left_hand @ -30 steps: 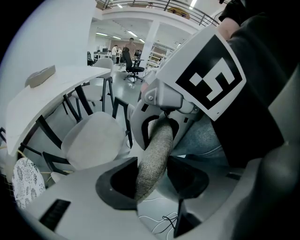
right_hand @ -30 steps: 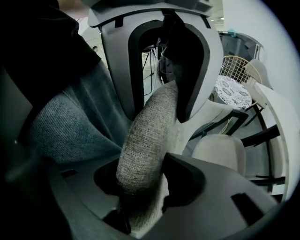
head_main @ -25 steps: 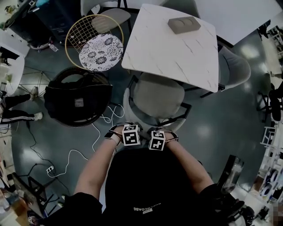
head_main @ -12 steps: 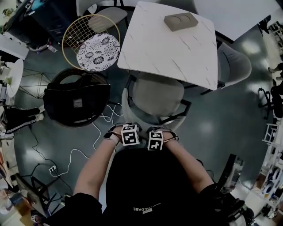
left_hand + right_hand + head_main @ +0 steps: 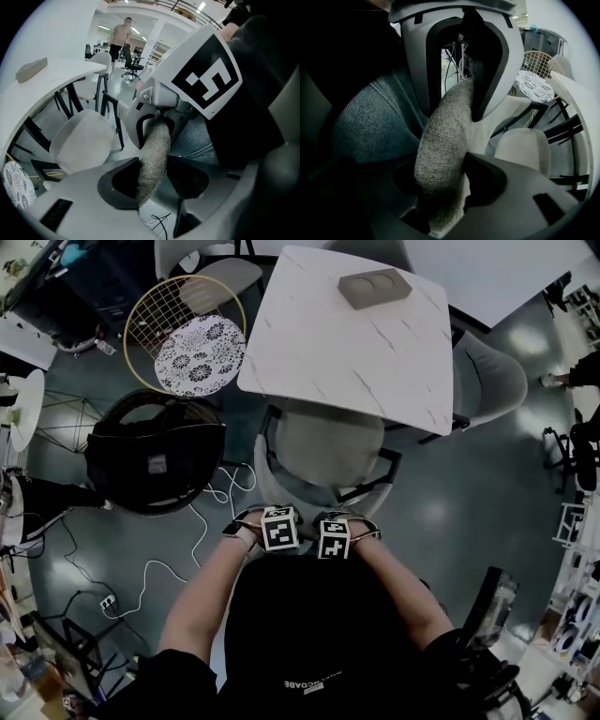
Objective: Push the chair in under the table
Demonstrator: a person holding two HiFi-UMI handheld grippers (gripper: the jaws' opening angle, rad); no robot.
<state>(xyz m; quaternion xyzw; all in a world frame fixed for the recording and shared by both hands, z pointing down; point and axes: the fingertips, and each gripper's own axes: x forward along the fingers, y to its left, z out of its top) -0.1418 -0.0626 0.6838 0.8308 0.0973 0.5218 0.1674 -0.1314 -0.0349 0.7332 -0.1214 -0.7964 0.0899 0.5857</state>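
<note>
Bearing a grey two-hollow tray (image 5: 374, 288), the table (image 5: 337, 357) overhangs the chair (image 5: 323, 448).

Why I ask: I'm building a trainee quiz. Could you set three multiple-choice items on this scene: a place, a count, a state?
1. The patterned cushion lies on: A the gold wire chair; B the floor; C a shelf.
2. Round hollows in the grey tray on the table: A one; B two; C four.
3. The left hand-held gripper is: A open and empty; B shut on a cup; C shut on the chair's backrest.
Key: 1 A, it rests on the wire seat; 2 B, two hollows show side by side; 3 C, its jaws clamp the fabric edge.
</note>
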